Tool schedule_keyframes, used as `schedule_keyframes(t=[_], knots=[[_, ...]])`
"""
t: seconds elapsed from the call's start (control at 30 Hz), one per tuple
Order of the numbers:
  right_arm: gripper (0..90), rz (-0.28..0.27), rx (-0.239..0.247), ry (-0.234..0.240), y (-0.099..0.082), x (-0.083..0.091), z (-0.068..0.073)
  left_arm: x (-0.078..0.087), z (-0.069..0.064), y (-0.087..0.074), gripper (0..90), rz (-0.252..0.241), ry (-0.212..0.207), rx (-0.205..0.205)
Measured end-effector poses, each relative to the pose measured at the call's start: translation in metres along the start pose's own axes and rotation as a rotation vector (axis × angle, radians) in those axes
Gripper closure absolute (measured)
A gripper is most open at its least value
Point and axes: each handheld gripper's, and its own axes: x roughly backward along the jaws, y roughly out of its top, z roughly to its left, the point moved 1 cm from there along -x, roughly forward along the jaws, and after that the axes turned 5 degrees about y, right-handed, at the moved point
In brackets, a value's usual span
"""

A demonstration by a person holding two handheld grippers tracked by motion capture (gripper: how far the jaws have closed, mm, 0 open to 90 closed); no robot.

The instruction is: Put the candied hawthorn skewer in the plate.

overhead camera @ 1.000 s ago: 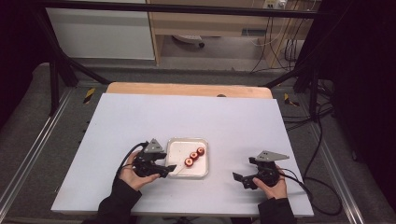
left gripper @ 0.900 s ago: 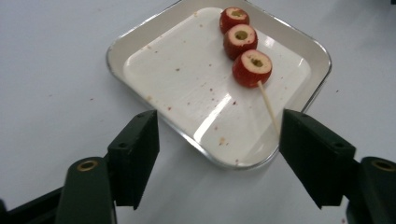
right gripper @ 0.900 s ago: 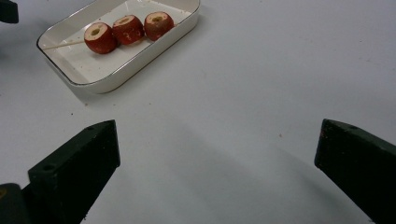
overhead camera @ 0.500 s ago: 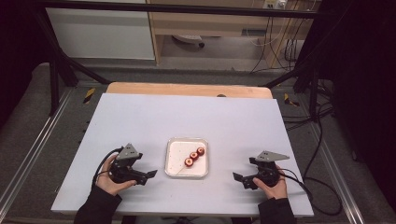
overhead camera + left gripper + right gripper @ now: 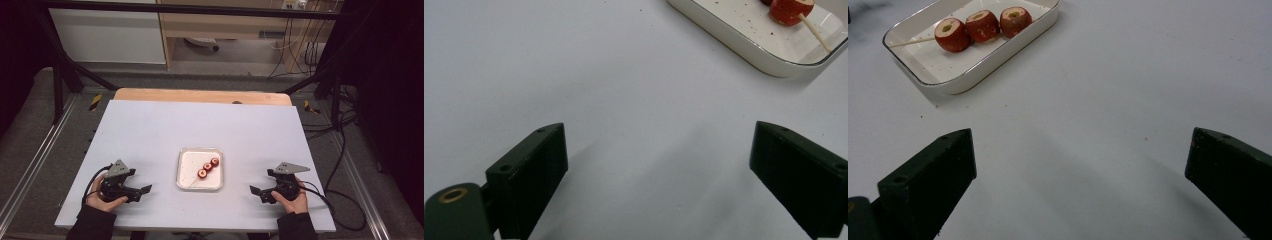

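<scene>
Now skewer (image 5: 208, 166) in tray (image 5: 186, 179), between both grippers' spread fingers (image 5: 526, 172), untouched.

Table (image 5: 200, 130): pale grey-white top, matte, with a light wooden edge (image 5: 202, 95) showing along its far side.
Frame: black metal bars (image 5: 190, 7) crossing overhead at the far end, with slanted black struts (image 5: 65, 70) on both sides.
Floor (image 5: 40, 135): grey, carpet-like, with metal rails (image 5: 35, 175) running along either side of the table.
Far wall area: a white cabinet panel (image 5: 107, 35) at the left, a light wooden unit (image 5: 235, 25) beside it.
Cables (image 5: 300, 45): a tangle hanging at the far right, more trailing over the floor.
Sides: dark curtains (image 5: 390, 100) at the right and left edges.
Light: even, from above.
</scene>
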Motion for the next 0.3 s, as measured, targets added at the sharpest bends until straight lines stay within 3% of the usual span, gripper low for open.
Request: schedule_keyframes(t=[0.3], knots=[[0.5,-0.002,0.002,0.007,0.0000,0.0006,-0.0001,-0.0002,0.0016,0.0001,8.5,-0.001,0.009,-0.003]])
